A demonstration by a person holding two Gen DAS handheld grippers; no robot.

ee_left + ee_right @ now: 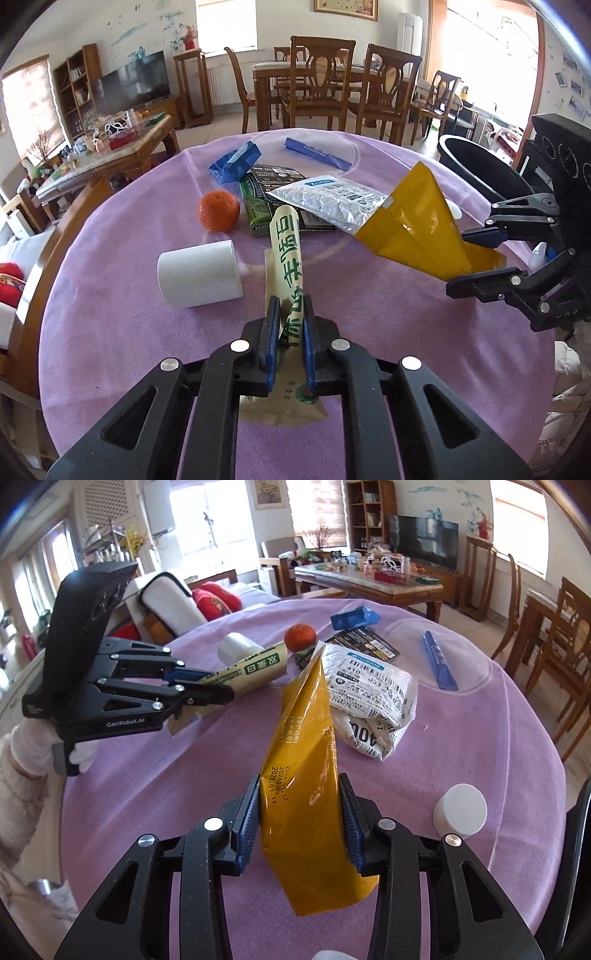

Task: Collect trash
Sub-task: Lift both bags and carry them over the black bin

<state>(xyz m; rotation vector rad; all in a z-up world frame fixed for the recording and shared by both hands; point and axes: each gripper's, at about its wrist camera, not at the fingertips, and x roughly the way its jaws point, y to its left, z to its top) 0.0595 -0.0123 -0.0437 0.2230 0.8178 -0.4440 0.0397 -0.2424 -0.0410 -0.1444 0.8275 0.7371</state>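
My left gripper point(291, 310) is shut on the near end of a rolled beige paper wrapper point(286, 251) with green characters, which slants up off the purple tablecloth point(110, 314). The right wrist view shows that left gripper point(218, 685) from the side, a white-gloved hand behind it, gripping the beige wrapper point(255, 668). My right gripper point(299, 786) is shut on a yellow foil pouch point(299, 738), both blue pads pressed on its edges. In the left wrist view the right gripper point(458, 260) holds the yellow pouch point(413, 218) tilted above the table.
On the cloth lie a silver-white bag point(328, 199), black packet point(275, 175), green packet point(255, 206), two blue wrappers point(234, 162) point(317, 152), an orange point(218, 210) and a white roll point(199, 273). A black bin point(476, 166) stands at the right edge. A white cap point(460, 808) sits near my right gripper.
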